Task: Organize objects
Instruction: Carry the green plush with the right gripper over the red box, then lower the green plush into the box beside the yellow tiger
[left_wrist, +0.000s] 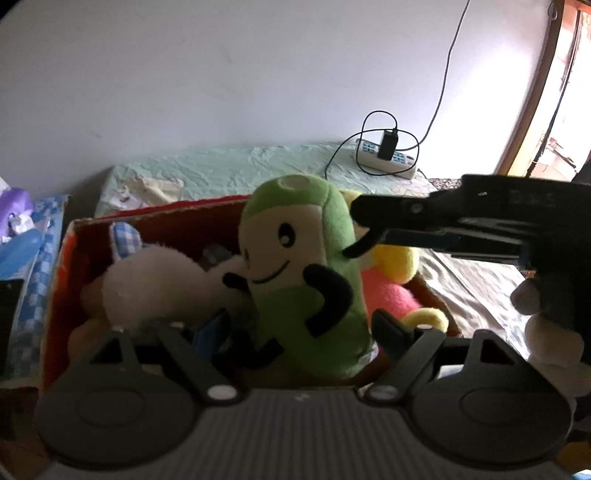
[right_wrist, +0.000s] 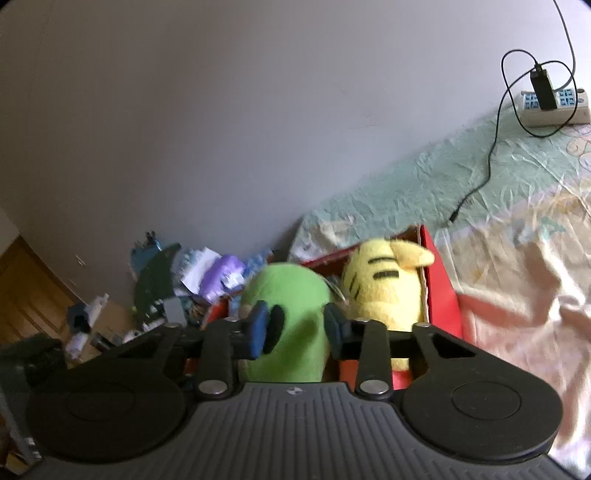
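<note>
Upright in the red cardboard box (left_wrist: 62, 258) on the bed (right_wrist: 517, 236), the green plush toy (left_wrist: 314, 280) stands between a white plush (left_wrist: 147, 284) and a yellow-and-pink plush (left_wrist: 391, 273). Seen from its own wrist camera, the right gripper (right_wrist: 295, 326) has its jaws clenched on the green toy's upper body, blue pads pressing both sides. Meanwhile the left gripper (left_wrist: 299, 332) sits released, its jaws standing wide around the toy's lower half without pressing it.

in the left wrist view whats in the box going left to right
blue checked cloth → white plush → green plush → yellow and pink plush, all in the red box
</note>
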